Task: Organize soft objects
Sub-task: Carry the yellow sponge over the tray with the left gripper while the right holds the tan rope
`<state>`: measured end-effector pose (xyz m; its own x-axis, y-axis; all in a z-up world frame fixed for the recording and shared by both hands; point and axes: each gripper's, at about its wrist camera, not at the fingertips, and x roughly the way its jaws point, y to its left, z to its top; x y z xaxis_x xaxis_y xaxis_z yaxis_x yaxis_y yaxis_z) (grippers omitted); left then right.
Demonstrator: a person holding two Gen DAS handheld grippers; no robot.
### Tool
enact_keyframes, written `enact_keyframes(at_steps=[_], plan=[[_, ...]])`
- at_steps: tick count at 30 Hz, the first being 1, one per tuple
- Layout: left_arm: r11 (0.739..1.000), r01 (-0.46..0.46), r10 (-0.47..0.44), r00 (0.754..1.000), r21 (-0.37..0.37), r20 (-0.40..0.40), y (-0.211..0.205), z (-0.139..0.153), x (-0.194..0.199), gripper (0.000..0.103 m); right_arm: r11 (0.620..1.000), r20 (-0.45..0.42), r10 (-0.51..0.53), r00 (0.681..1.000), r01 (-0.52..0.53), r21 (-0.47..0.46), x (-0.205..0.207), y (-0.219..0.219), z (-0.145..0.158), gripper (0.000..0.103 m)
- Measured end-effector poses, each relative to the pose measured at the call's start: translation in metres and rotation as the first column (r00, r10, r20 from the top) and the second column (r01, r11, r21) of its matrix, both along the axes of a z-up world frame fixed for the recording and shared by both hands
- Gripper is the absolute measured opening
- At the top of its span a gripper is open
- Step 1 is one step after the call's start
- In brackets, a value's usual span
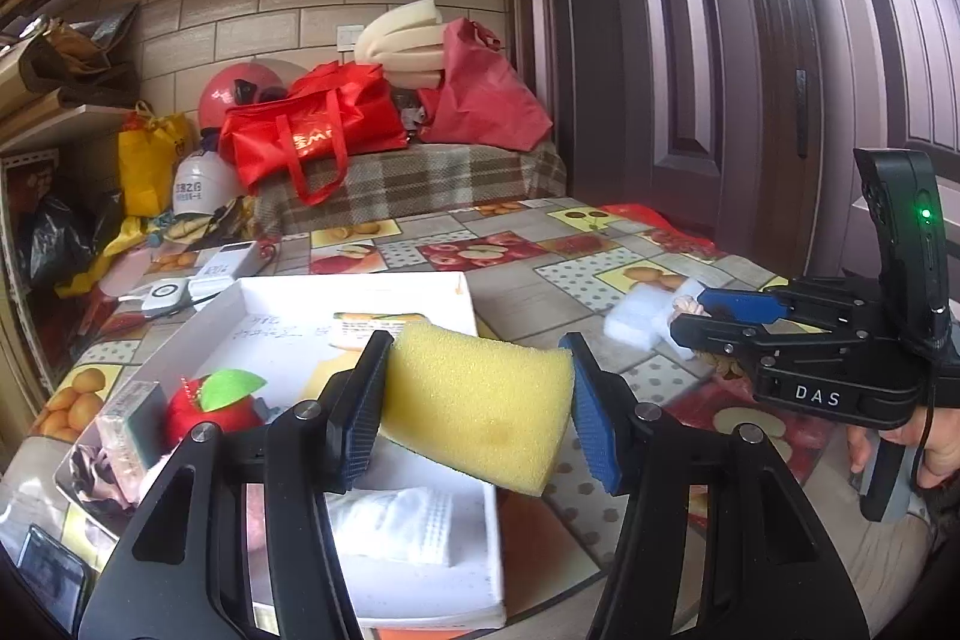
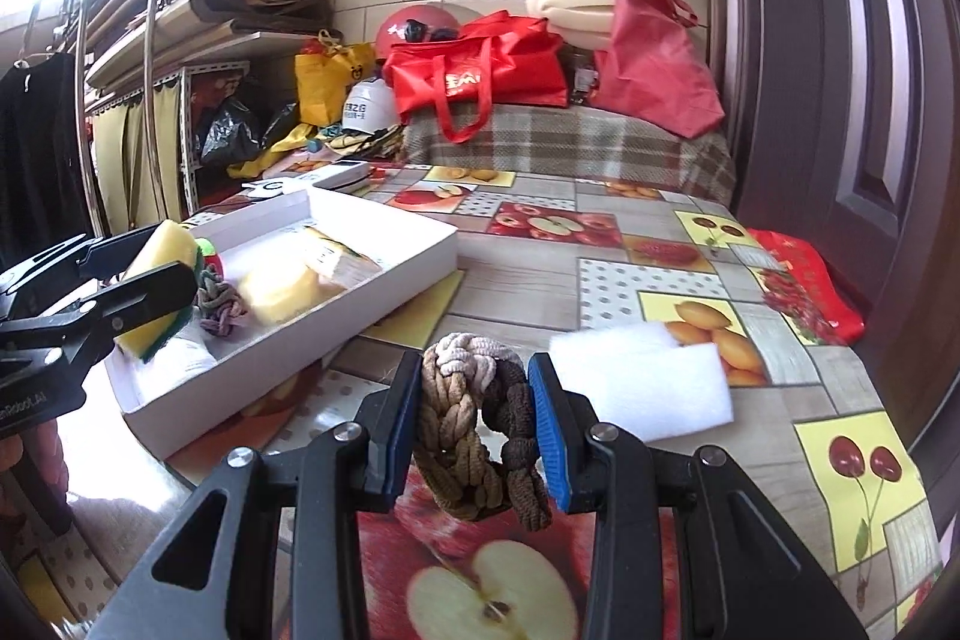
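Note:
My left gripper (image 1: 477,400) is shut on a yellow sponge (image 1: 480,406) with a green scouring back and holds it tilted above the white box (image 1: 354,292); it also shows in the right wrist view (image 2: 153,280). My right gripper (image 2: 474,424) is shut on a brown braided rope knot (image 2: 477,430) above the table, right of the box; it shows in the left wrist view (image 1: 729,319). The box holds a red plush apple (image 1: 210,409), a round yellow sponge (image 2: 279,292), a grey-pink rope knot (image 2: 219,307) and white cloth (image 1: 396,520).
White foam pieces (image 2: 645,379) lie on the fruit-print tablecloth (image 2: 600,256) right of my right gripper. A red packet (image 2: 804,280) lies at the table's right edge. Red bags (image 1: 312,130), helmets and a power bank (image 1: 231,265) sit at the back. A door stands to the right.

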<state>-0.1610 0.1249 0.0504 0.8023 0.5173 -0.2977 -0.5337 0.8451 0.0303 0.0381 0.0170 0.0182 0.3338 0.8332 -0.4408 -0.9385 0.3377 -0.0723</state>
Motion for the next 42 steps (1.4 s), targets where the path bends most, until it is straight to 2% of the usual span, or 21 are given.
enact_keyframes(at_steps=[11, 22, 31, 42], plan=[[0.996, -0.085, 0.085, 0.996, -0.007, 0.028, 0.021, 0.0, -0.017, 0.056, 0.999, 0.037, 0.051, 0.998, -0.051, 0.018, -0.022, 0.033, 0.0, 0.035], [0.992, -0.123, 0.124, 0.992, -0.018, 0.032, 0.035, -0.001, -0.025, 0.056, 0.996, 0.026, 0.08, 0.996, -0.081, 0.029, -0.032, 0.049, 0.0, 0.035], [0.981, -0.192, 0.193, 0.98, -0.033, 0.044, 0.056, -0.001, -0.037, 0.056, 0.994, 0.005, 0.1, 0.995, -0.1, 0.041, -0.037, 0.062, 0.001, 0.035], [0.969, -0.241, 0.243, 0.97, -0.052, 0.027, 0.077, -0.003, -0.04, 0.056, 0.982, 0.005, 0.185, 0.983, -0.185, 0.043, -0.057, 0.085, 0.001, 0.035]])
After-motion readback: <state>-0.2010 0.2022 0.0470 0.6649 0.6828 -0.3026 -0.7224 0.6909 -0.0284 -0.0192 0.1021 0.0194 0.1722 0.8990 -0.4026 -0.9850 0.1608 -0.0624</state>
